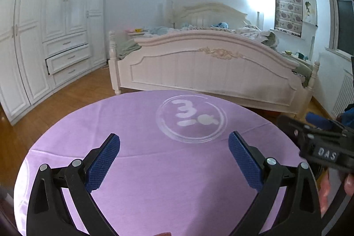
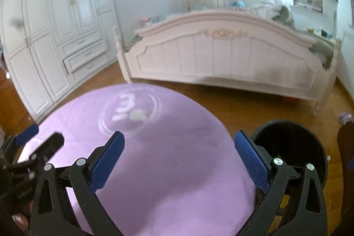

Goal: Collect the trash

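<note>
My left gripper (image 1: 174, 141) hangs open over a round table with a lilac cloth (image 1: 141, 180), nothing between its blue pads. My right gripper (image 2: 179, 139) is open too, above the same lilac cloth (image 2: 166, 169), with empty jaws. A black trash bin (image 2: 294, 143) stands on the floor just right of the table, beside the right finger; its inside is dark. A small pale crumpled scrap (image 2: 345, 117) lies on the floor at the far right. The right gripper (image 1: 318, 125) shows blurred at the right edge of the left wrist view, and the left gripper (image 2: 37, 138) at the left edge of the right wrist view.
A white bed (image 1: 212, 65) with rumpled bedding stands beyond the table. White wardrobes (image 1: 55, 37) with a partly pulled drawer line the left wall. Wooden floor (image 2: 232, 103) runs between table and bed. A white logo (image 1: 191, 117) is printed on the cloth.
</note>
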A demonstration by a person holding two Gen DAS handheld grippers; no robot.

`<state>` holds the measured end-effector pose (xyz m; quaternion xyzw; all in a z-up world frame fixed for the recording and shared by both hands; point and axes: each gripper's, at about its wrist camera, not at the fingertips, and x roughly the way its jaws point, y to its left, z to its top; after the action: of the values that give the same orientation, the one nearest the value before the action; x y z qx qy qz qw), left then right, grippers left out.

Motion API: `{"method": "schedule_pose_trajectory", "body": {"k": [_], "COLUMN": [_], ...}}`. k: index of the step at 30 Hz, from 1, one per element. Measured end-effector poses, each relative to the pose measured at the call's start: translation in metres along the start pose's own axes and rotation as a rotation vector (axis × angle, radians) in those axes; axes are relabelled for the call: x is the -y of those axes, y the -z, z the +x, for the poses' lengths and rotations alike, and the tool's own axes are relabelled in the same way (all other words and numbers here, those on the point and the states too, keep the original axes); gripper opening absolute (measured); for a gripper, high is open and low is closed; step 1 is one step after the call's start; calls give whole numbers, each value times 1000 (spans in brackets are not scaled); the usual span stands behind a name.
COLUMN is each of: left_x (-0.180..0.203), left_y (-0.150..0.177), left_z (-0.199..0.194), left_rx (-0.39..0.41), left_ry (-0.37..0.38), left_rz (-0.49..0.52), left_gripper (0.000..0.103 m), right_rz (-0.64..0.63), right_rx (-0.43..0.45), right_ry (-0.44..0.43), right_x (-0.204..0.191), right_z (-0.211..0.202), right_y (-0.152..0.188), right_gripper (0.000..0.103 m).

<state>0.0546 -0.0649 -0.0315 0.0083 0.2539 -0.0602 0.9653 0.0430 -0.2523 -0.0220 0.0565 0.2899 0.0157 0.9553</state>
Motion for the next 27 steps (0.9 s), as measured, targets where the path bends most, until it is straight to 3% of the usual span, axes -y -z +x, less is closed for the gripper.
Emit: {"method": "schedule_pose_trajectory", "body": {"k": [11,27], "left_x": [-32,-37], "left_y": [13,21], "left_z": [-14,-9], "left_rx": [33,6], "left_ry": [8,0], "left_rz": [-23,-8], "left_gripper": [98,98], "right_rz": [-68,-85], "right_rx": [174,220], "right_ry": [33,18], "right_x": [-33,-40], "right_z": [-5,-19], "right_y": [11,17], "right_gripper": [98,98]}}
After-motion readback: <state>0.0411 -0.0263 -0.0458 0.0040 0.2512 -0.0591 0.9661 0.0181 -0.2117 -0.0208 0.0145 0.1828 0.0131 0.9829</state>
